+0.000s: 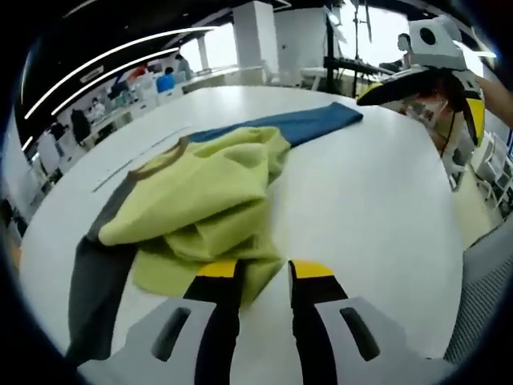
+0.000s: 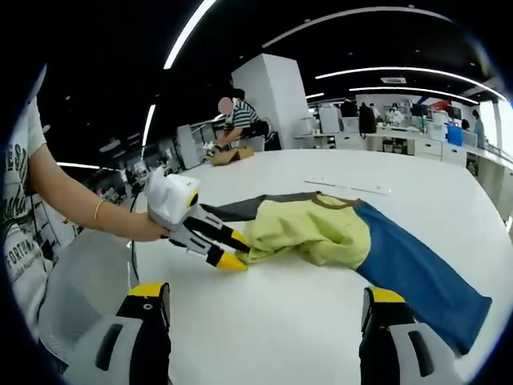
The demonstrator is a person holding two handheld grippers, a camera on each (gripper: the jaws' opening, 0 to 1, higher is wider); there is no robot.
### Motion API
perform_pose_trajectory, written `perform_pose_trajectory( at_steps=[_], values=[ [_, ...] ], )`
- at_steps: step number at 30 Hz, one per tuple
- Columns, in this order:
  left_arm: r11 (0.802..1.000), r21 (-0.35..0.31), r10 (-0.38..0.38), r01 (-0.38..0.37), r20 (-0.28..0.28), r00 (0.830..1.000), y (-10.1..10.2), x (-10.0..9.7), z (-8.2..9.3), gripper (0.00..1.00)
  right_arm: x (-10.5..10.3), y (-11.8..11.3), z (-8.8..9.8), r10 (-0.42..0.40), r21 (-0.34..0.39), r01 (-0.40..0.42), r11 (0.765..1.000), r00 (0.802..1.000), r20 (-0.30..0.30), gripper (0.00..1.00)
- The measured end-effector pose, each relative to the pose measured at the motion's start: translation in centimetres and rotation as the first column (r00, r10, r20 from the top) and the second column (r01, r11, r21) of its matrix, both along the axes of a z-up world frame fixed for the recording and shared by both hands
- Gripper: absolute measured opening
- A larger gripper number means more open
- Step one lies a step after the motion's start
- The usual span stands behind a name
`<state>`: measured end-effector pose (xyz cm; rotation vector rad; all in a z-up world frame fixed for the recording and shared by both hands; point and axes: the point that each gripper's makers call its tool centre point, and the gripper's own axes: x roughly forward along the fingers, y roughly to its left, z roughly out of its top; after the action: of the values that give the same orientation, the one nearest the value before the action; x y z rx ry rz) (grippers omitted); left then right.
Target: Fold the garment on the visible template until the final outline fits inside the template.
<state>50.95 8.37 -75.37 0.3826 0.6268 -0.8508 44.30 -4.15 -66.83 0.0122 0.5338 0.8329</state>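
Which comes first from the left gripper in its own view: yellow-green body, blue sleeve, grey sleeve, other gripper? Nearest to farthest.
From the left gripper:
1. Yellow-green body, bunched right at the jaw tips.
2. Grey sleeve, alongside on the left.
3. Blue sleeve, stretched away across the white table.
4. Other gripper, upper right beyond the sleeve end.

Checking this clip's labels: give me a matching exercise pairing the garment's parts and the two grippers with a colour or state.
Things:
1. body of the garment
2. sleeve lying toward the right gripper
3. sleeve on the far side from it
4. left gripper
5. right gripper

Colours or states:
A. grey
B. jaws wide apart, holding nothing
C. yellow-green, bunched
D. blue
E. tips at the garment's edge

Pairs: 1-C, 2-D, 3-A, 4-E, 5-B
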Motion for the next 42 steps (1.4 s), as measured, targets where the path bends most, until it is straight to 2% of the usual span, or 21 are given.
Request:
perform_pose_trajectory(
  at_steps=[3, 10, 14, 16, 19, 20, 21, 23, 25, 33, 35, 39, 42],
  values=[
    [0.999, -0.015, 0.030, -0.030, -0.025, 0.999, -0.1, 0.4, -0.1, 0.19, 0.0, 0.0, 0.0, -0.009, 0.006, 0.009, 1.000, 1.000, -0.001, 0.99],
    [0.998, -0.002, 0.060, -0.060, -0.043, 0.997, -0.1, 1.2, -0.1, 0.13, -0.1, -0.2, -0.2, -0.044, 0.016, 0.044, 0.999, 0.999, -0.007, 0.97],
    [0.997, -0.018, 0.077, -0.078, -0.058, 0.995, 0.0, 1.1, 0.0, 0.09, -0.1, -0.3, -0.8, -0.059, 0.013, 0.059, 0.998, 0.998, -0.011, 0.96],
    [0.996, -0.030, 0.076, -0.078, -0.074, 0.994, -0.1, 1.0, 0.1, 0.03, -0.2, -0.4, -1.3, -0.053, -0.017, 0.053, 0.998, 0.999, -0.013, 0.96],
    [0.997, -0.037, 0.067, -0.071, -0.086, 0.994, -0.2, 0.5, 0.5, 0.01, -0.3, -0.3, -1.5, -0.052, -0.021, 0.052, 0.998, 0.999, -0.016, 0.96],
    [0.996, -0.060, 0.058, -0.064, -0.104, 0.993, -0.5, 0.3, 0.8, 0.01, -0.3, -0.2, -1.5, -0.055, -0.014, 0.054, 0.998, 0.998, -0.017, 0.96],
    [0.991, -0.111, 0.062, -0.078, -0.138, 0.988, -0.8, -0.1, 1.3, 0.01, -0.3, -0.2, -1.5, -0.059, -0.011, 0.058, 0.998, 0.998, -0.019, 0.96],
    [0.986, -0.135, 0.073, -0.096, -0.162, 0.984, -0.6, -0.4, 1.9, 0.01, -0.1, -0.3, -1.4, -0.069, -0.008, 0.069, 0.998, 0.997, -0.018, 0.95],
    [0.986, -0.140, 0.072, -0.095, -0.162, 0.984, -0.4, -0.5, 2.3, 0.01, 0.0, -0.5, -1.4, -0.078, -0.011, 0.077, 0.997, 0.997, -0.014, 0.95],
    [0.969, -0.235, 0.031, -0.071, -0.168, 0.985, -0.9, -1.4, 6.2, 0.01, 0.3, -0.6, -1.1, -0.086, -0.015, 0.086, 0.996, 0.996, -0.007, 0.94],
    [0.964, -0.256, 0.028, -0.067, -0.151, 0.988, -0.9, -1.1, 7.4, 0.01, 0.3, -0.6, -1.0, -0.087, -0.018, 0.087, 0.996, 0.996, -0.002, 0.94],
    [0.941, -0.326, 0.053, -0.090, -0.122, 0.991, -0.9, 0.4, 9.9, 0.00, 0.3, -0.7, -0.8, -0.094, -0.017, 0.094, 0.995, 0.996, 0.003, 0.93],
    [0.931, -0.342, 0.085, -0.126, -0.133, 0.987, -0.4, 2.0, 10.3, 0.00, 0.4, -0.9, -1.0, -0.103, -0.029, 0.103, 0.994, 0.995, 0.000, 0.92]
  ],
)
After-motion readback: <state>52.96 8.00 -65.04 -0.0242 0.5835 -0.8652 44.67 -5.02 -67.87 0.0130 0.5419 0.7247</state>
